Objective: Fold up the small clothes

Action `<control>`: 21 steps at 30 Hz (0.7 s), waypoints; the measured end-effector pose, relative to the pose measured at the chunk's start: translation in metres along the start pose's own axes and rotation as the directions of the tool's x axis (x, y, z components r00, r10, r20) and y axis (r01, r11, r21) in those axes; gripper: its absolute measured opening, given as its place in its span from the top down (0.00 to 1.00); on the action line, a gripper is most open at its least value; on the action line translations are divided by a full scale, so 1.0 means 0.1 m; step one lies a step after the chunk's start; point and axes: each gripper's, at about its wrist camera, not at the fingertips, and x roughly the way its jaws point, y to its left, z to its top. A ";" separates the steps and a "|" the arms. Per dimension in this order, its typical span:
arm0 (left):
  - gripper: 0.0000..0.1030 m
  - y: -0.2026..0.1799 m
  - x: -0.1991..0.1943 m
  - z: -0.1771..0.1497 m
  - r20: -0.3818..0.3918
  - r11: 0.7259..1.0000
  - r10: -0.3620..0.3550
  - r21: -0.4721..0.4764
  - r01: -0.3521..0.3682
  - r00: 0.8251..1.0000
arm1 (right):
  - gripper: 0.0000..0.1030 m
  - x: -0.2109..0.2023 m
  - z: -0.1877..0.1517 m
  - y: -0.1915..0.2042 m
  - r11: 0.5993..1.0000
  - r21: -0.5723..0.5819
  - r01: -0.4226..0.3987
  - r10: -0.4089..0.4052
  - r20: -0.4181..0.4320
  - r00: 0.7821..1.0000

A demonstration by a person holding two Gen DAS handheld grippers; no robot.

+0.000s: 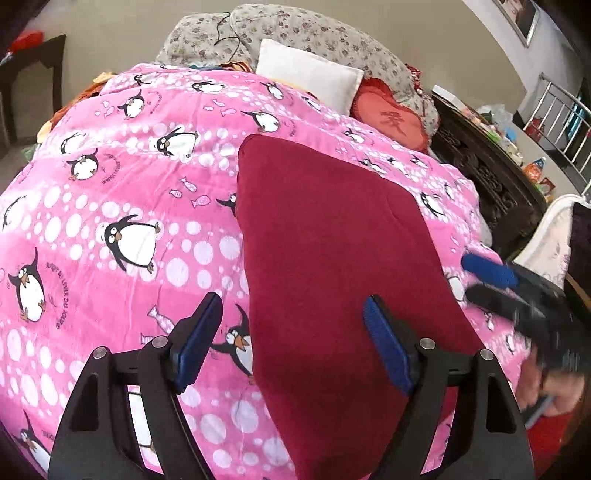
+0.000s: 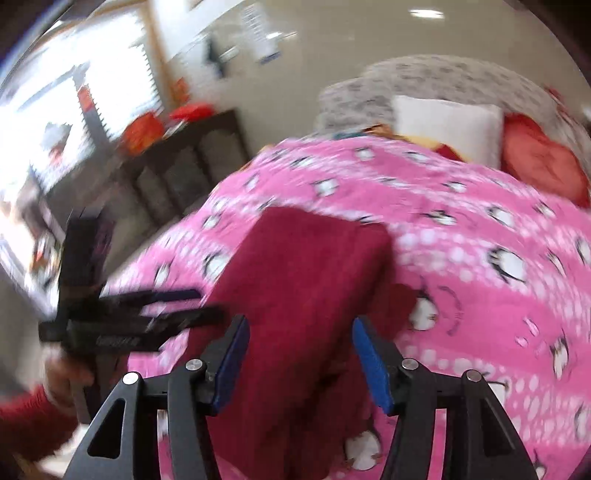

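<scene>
A dark red garment point(image 1: 325, 266) lies folded into a long flat strip on the pink penguin blanket point(image 1: 110, 192). My left gripper point(image 1: 293, 314) is open above its near left edge and holds nothing. My right gripper point(image 2: 299, 339) is open above the near end of the same garment point(image 2: 295, 288) and holds nothing. The right gripper also shows in the left wrist view point(image 1: 491, 280), blurred, at the garment's right side. The left gripper shows in the right wrist view point(image 2: 207, 306), blurred, at the garment's left side.
A white pillow point(image 1: 306, 79), a red heart cushion point(image 1: 391, 122) and a floral quilt point(image 1: 295, 33) lie at the head of the bed. A dark carved cabinet point(image 1: 487, 181) stands to the right. A dark wooden sideboard point(image 2: 177, 162) stands to the left.
</scene>
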 end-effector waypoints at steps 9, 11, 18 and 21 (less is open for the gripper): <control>0.23 -0.28 0.36 0.08 0.014 0.998 0.058 0.022 -0.059 0.998 | 0.54 0.13 -0.36 -0.10 0.997 0.005 0.076 -0.076 -0.033 0.997; 0.23 -0.34 0.29 0.06 0.041 0.996 0.078 0.033 -0.080 0.996 | 0.54 -0.03 -0.35 -0.10 0.996 0.066 0.064 -0.065 0.007 0.998; 0.23 -0.55 -0.03 -0.02 0.171 0.986 0.133 0.081 -0.148 0.976 | 0.51 -0.36 -0.30 0.12 0.971 0.108 0.211 -0.221 0.094 0.971; 0.23 -0.62 -0.17 -0.06 0.214 0.984 0.133 0.085 -0.154 0.968 | 0.51 -0.40 -0.29 0.17 0.965 0.128 0.231 -0.245 0.111 0.963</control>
